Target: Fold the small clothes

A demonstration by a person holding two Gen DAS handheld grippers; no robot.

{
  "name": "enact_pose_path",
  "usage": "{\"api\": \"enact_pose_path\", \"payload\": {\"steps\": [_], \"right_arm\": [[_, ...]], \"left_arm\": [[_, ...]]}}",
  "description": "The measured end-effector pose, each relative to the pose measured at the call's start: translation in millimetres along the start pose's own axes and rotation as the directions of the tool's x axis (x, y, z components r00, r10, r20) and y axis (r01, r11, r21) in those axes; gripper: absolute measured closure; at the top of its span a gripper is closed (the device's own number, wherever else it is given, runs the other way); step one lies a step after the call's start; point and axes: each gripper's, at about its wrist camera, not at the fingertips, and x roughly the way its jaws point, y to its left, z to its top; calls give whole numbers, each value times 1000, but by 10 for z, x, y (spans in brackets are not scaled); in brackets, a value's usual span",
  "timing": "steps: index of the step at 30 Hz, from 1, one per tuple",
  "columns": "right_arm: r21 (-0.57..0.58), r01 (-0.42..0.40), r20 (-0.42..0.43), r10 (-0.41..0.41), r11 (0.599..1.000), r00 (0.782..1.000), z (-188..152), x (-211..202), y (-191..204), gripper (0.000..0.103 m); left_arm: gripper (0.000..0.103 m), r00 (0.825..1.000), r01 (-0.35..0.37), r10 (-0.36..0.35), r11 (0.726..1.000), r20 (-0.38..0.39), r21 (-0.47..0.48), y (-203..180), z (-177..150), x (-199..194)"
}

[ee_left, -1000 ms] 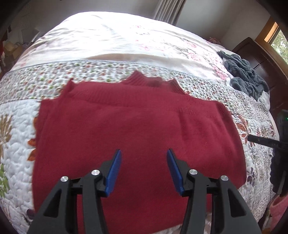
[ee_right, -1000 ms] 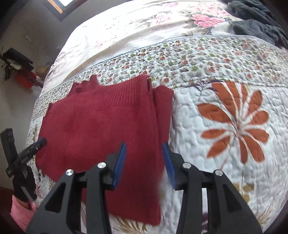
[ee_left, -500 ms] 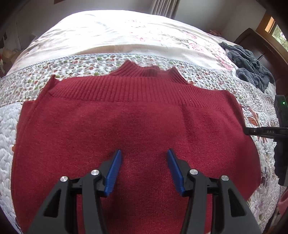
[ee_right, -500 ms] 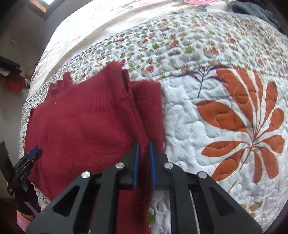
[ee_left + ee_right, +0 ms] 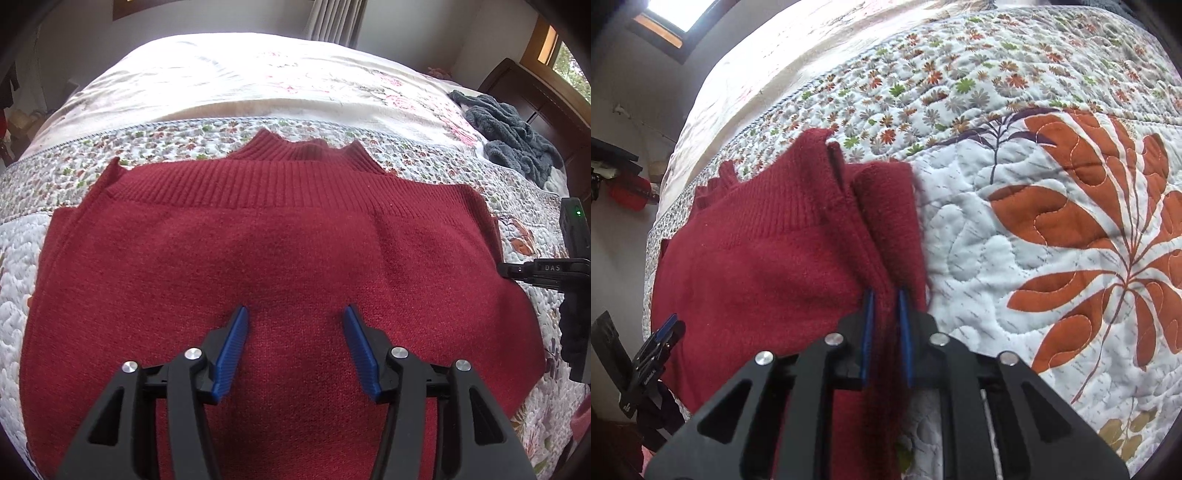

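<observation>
A dark red knit sweater lies folded on the quilted bed, its ribbed band and collar toward the far side. My left gripper hovers open over the sweater's near middle, nothing between its blue pads. In the right wrist view the same sweater fills the left half, and my right gripper is shut on the sweater's right edge, a ridge of red knit pinched between the pads. The right gripper also shows at the sweater's right edge in the left wrist view. The left gripper appears at the lower left of the right wrist view.
A floral quilt with a big orange leaf print covers the bed. A grey fuzzy garment is heaped at the far right near a dark wooden headboard. A pale satin cover spreads beyond the sweater.
My right gripper came down and shut on the sweater's right edge a second ago and still holds it. The left gripper moved closer over the sweater, then drew back a little, staying open.
</observation>
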Motion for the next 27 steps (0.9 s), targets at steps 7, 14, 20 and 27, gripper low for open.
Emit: {"api": "enact_pose_path", "payload": {"steps": [7,14,20,27], "right_arm": [[-19,-5,45,6,1000,999,-155,-345,3,55],[13,-53,14,53,998,998,-380,-474,-235,46],[16,-73,-1,73,997,997,-431,-338,-213,46],[-8,-138,-51,137,990,989,-404,-69,53,60]], "left_arm": [[46,1000,-10,10,1000,4,12,-19,-12,3],[45,1000,-15,15,1000,22,24,-32,-41,2],[44,999,-16,15,999,28,32,-37,-51,-2],[44,999,-15,13,999,35,40,-43,-60,-3]]}}
